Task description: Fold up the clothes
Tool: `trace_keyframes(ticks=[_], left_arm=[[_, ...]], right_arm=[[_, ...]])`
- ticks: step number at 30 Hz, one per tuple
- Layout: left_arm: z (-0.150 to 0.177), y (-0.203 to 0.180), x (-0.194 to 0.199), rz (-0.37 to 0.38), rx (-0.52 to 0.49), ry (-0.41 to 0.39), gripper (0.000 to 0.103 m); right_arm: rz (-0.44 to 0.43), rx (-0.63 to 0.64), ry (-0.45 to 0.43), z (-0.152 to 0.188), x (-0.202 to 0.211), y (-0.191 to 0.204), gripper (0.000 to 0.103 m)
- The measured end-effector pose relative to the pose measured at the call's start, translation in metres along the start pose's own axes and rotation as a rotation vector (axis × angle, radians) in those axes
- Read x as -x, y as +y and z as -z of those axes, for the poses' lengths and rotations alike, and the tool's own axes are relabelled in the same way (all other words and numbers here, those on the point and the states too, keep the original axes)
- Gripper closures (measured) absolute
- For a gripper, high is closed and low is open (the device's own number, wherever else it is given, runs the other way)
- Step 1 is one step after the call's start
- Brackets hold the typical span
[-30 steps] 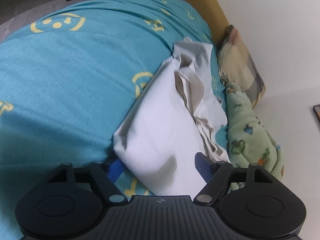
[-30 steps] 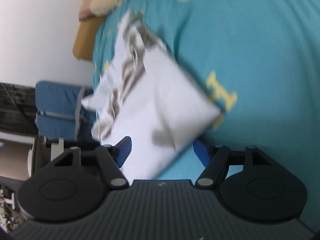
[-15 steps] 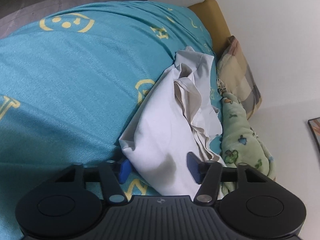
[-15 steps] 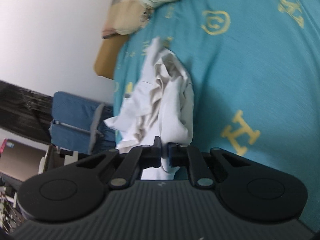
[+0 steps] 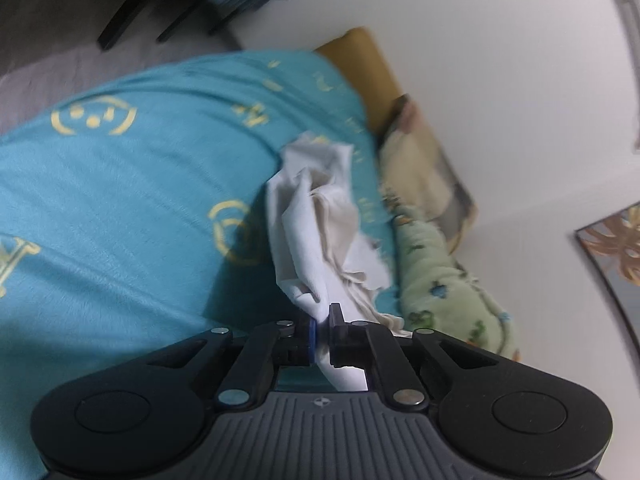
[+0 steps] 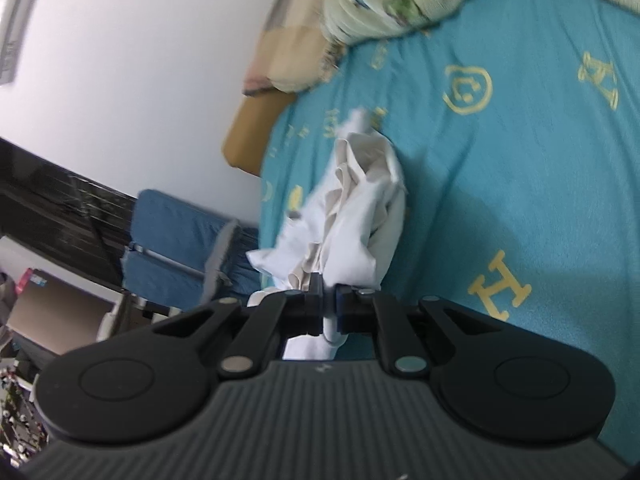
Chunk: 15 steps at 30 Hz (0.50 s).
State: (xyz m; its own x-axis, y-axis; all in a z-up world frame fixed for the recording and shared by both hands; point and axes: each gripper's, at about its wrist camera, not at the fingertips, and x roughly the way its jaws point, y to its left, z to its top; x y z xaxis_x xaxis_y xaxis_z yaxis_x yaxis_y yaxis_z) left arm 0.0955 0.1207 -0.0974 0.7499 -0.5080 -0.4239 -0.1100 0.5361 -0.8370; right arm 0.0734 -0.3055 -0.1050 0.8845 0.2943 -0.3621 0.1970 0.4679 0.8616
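A white garment hangs bunched above a teal bed sheet with yellow prints. My left gripper is shut on the garment's near edge, and the cloth stretches away from it toward the far end of the bed. In the right wrist view the same white garment is gathered into folds, and my right gripper is shut on another part of its edge. The garment's far end still touches the teal sheet.
A green printed blanket and a checked pillow lie along the wall side of the bed, with a yellow headboard cushion beyond. A blue chair stands beside the bed, and dark furniture legs stand on the floor.
Both grippers went from open around the flat garment to shut on its edge, the right first and then the left. The garment has been lifted and bunched up off the sheet.
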Motion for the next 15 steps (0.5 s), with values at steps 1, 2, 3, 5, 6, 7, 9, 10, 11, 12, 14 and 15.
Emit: trace_keyframes(ticks=[1, 2, 3, 5, 6, 7, 9, 10, 11, 12, 14, 15], left_arm=[[0.004, -0.007, 0.011, 0.013, -0.026, -0.013, 0.098], [0.01, -0.013, 0.022, 0.023, -0.048, -0.028, 0.098], [0.017, -0.017, 0.035, 0.036, -0.064, -0.043, 0.098], [0.033, -0.022, 0.061, 0.057, -0.076, -0.066, 0.098], [0.04, -0.023, 0.074, 0.063, -0.082, -0.079, 0.098], [0.048, -0.025, 0.087, 0.068, -0.09, -0.092, 0.098], [0.063, -0.027, 0.114, 0.08, -0.107, -0.118, 0.098], [0.07, -0.027, 0.127, 0.09, -0.111, -0.127, 0.098], [0.076, -0.027, 0.14, 0.099, -0.111, -0.134, 0.098], [0.083, -0.028, 0.15, 0.108, -0.109, -0.139, 0.098], [0.099, -0.031, 0.168, 0.115, -0.132, -0.155, 0.098], [0.105, -0.033, 0.176, 0.116, -0.145, -0.164, 0.098]], right_arm=[[-0.015, 0.014, -0.017, 0.002, 0.01, 0.005, 0.094], [-0.032, 0.022, -0.032, 0.005, 0.022, 0.008, 0.094], [-0.049, 0.027, -0.048, 0.009, 0.034, 0.011, 0.094], [-0.067, 0.045, -0.083, 0.023, 0.06, 0.014, 0.094], [-0.072, 0.056, -0.098, 0.033, 0.074, 0.014, 0.094], [-0.077, 0.067, -0.113, 0.043, 0.088, 0.013, 0.094], [-0.085, 0.087, -0.131, 0.063, 0.115, 0.012, 0.094], [-0.086, 0.099, -0.139, 0.071, 0.128, 0.011, 0.094], [-0.084, 0.112, -0.146, 0.079, 0.14, 0.011, 0.094], [-0.082, 0.126, -0.154, 0.086, 0.151, 0.011, 0.094], [-0.084, 0.15, -0.175, 0.095, 0.168, 0.013, 0.094], [-0.088, 0.161, -0.187, 0.096, 0.173, 0.016, 0.094]])
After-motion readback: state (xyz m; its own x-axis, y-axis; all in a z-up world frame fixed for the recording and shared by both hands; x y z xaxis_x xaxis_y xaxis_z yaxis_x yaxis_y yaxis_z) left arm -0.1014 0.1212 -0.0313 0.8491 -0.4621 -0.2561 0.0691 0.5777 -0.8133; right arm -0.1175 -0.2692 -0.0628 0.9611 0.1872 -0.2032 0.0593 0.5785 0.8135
